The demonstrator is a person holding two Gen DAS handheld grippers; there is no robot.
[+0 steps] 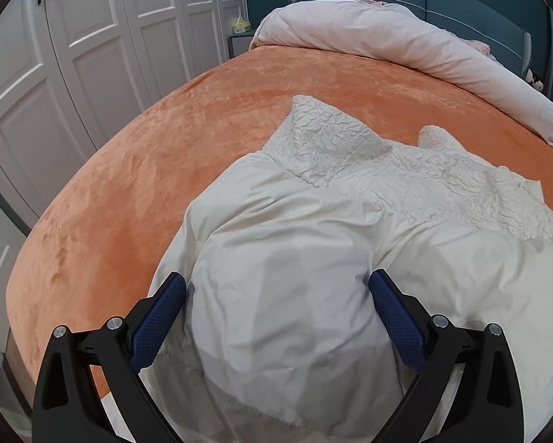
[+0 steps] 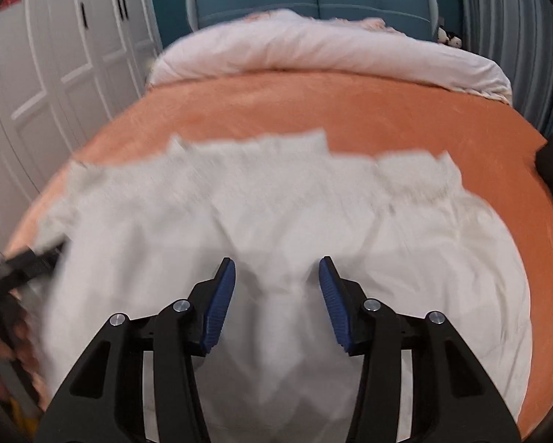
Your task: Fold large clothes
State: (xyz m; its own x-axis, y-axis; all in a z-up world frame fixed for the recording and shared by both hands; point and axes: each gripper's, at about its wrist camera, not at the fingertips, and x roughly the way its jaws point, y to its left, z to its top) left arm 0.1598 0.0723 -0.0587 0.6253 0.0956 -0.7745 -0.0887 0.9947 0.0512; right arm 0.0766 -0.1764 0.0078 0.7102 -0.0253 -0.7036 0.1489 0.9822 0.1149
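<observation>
The white garment (image 1: 294,258) lies spread on the orange bed cover (image 1: 128,170), near the foot of the bed, smooth cloth toward the cameras and a crinkled, textured part (image 1: 335,140) farther up. It looks light, soft and limp, likely padded in the smooth part; it should bunch and sag when lifted, so a hold on a hem or corner would serve better than a pinch mid-panel.

The left claw (image 1: 278,288) stands wide apart, a raised hump of the smooth cloth between its blue pads (image 1: 394,317); whether they press it I cannot tell, though the gaps suggest they do not. The right claw (image 2: 276,280) is released over the garment's middle, cloth below it and nothing clamped; its view is blurred.

Bare cover lies open beyond the garment up to the rolled pale duvet (image 1: 405,37). The bed's left edge drops toward the white wardrobe doors (image 1: 92,37), so that side gives less room.
</observation>
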